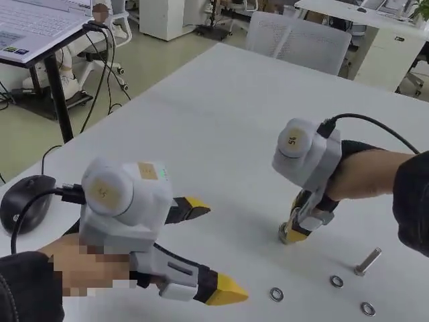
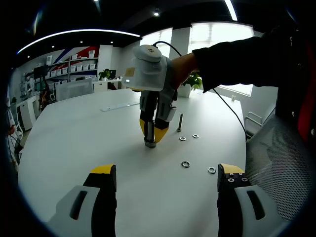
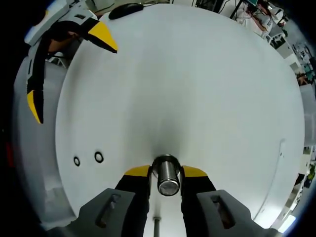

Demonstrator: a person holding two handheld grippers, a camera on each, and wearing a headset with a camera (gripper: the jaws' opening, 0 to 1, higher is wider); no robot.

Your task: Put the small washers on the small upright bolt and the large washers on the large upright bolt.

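Right gripper (image 1: 293, 233): jaws closed on the large bolt (image 3: 168, 180), tips pointing straight down at the white table (image 1: 221, 121). The bolt's long axis is vertical and its lower end meets the table top. In the right gripper view it appears end-on between the two yellow-tipped jaws, as a smooth, bright steel cylinder with a round face.

Small bolt (image 1: 367, 261): thinner, grey metal, lying on its side just to the right of the held bolt. Its long axis runs diagonally in the head view.

Four washers (image 2: 185, 164): flat metal rings, lying loose on the table near the bolts, apart from each other.

Left gripper (image 1: 211, 248): above the near left of the table, jaws spread wide with nothing between them.

Computer mouse (image 1: 27, 201): black, at the table's left edge.
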